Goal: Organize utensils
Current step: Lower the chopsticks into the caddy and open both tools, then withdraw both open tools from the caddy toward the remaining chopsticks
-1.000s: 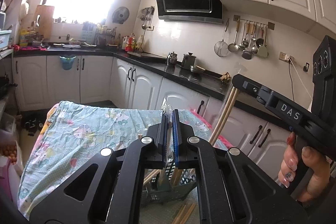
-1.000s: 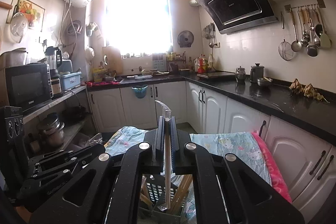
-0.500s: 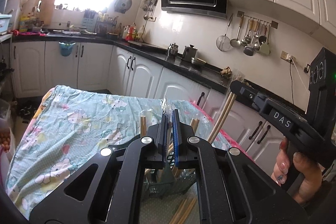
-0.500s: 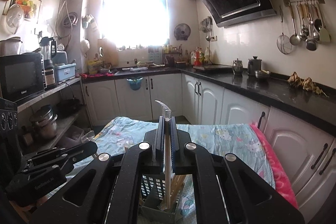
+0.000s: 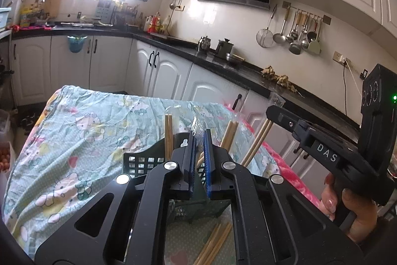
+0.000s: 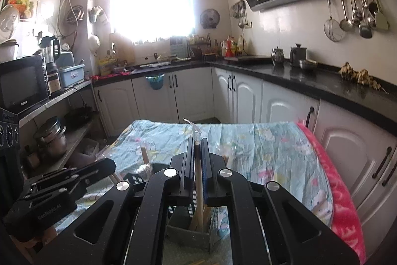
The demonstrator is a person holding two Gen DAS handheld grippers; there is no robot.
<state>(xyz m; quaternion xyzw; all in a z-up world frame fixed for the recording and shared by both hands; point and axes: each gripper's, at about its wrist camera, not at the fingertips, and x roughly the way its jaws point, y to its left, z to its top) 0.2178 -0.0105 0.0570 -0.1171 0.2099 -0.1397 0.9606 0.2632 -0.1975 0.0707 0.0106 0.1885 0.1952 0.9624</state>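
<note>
In the left wrist view, left gripper (image 5: 198, 160) at 6 o'clock, jaws almost together, pinching a clear wrapper (image 5: 196, 127) sticking up above the blue pads; contents of the wrapper not clear. Just behind it, near the centre, a green basket (image 5: 139, 162) on the cloth-covered bench (image 5: 82, 131), with standing chopsticks (image 5: 168, 135) inside, some upright, some tilted. Loose chopsticks (image 5: 215, 244) flat on the cloth at 6 o'clock, in front of the basket. At 3 o'clock the right gripper (image 5: 274, 116), carried by a hand (image 5: 352, 212), closed on wrapped chopsticks (image 5: 256, 142) slanting down toward the basket.

In the right wrist view, right gripper (image 6: 197, 153) at 6 o'clock, jaws tight around the wrapped chopsticks (image 6: 197, 180), lower end down in the basket (image 6: 183, 227). Left gripper (image 6: 106, 163) at 9 o'clock, just beside the basket.
</note>
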